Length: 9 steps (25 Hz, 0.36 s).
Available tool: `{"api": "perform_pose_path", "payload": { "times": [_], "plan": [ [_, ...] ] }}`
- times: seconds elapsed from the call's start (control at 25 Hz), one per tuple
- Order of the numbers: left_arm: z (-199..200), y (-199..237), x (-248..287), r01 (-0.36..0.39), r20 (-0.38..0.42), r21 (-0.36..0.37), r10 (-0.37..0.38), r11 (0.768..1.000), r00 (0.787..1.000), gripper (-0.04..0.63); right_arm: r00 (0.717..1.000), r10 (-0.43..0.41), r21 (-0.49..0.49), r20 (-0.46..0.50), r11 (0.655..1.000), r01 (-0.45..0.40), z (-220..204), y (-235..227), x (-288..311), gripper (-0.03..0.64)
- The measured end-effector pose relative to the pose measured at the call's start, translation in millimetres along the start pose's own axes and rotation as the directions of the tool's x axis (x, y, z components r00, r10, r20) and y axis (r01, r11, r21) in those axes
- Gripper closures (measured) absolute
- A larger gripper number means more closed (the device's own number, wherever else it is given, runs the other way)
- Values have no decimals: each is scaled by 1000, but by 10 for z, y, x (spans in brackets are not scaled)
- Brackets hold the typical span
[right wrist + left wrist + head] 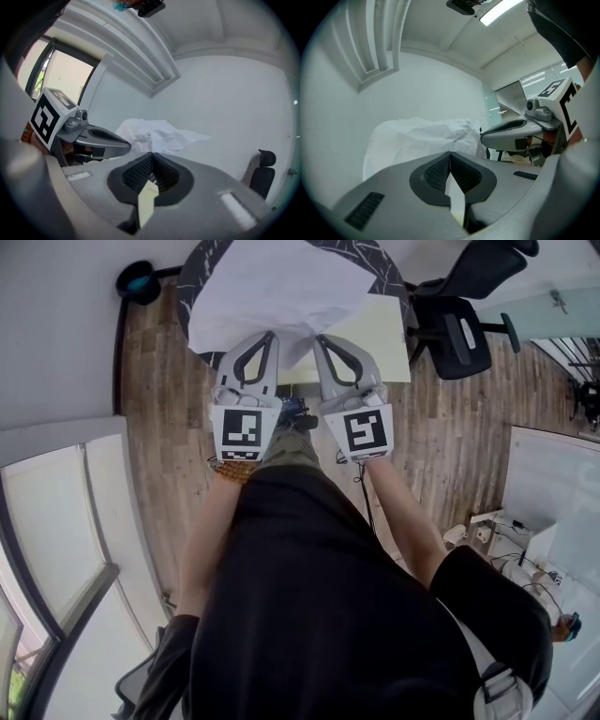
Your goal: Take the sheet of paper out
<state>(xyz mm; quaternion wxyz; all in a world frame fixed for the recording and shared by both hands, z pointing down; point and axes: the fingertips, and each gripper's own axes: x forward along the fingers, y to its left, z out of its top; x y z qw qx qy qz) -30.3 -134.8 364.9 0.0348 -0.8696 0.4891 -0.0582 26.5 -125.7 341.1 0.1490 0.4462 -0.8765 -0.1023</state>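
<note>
**Paper mostly drawn free, both tongs gripping**

In the head view the crumpled white sheet of paper [272,287] spreads across the upper centre, above the dark round table [200,273]. A pale yellow cover [380,334] lies flat at its right. The left tongs [255,351] are pressed together on a thin white edge, seemingly the sheet. The right tongs [330,348] are closed on a pale yellow strip [146,201], apparently the cover. Most of the sheet looks exposed. Whether its lower edge is still inside the cover cannot be told, so final separation likely remains.
</note>
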Motion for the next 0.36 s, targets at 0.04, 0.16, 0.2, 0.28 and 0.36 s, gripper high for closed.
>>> {"api": "perform_pose_path", "payload": {
  "times": [0.04, 0.16, 0.2, 0.28, 0.36],
  "plan": [
    [-15, 1, 15, 2, -4, -4, -2, 1000, 1000, 595, 1000, -4, -1, 5, 1000, 4, -14, -26, 15, 617],
    [-92, 11, 65, 5, -16, -20, -5, 1000, 1000, 595, 1000, -21, -4, -10, 1000, 21, -128, -111, 57, 617],
    [-126, 24, 86, 4, -21, -27, -5, 1000, 1000, 595, 999, -28, -4, -24, 1000, 28, -196, -145, 76, 617],
    [-198, 63, 134, 1, -31, -41, -2, 999, 1000, 595, 997, -42, 2, -60, 999, 42, -370, -230, 121, 617],
    [-265, 104, 185, -3, -41, -52, 1, 999, 999, 595, 993, -57, 13, -101, 998, 58, -570, -328, 163, 617]
  ]
}}
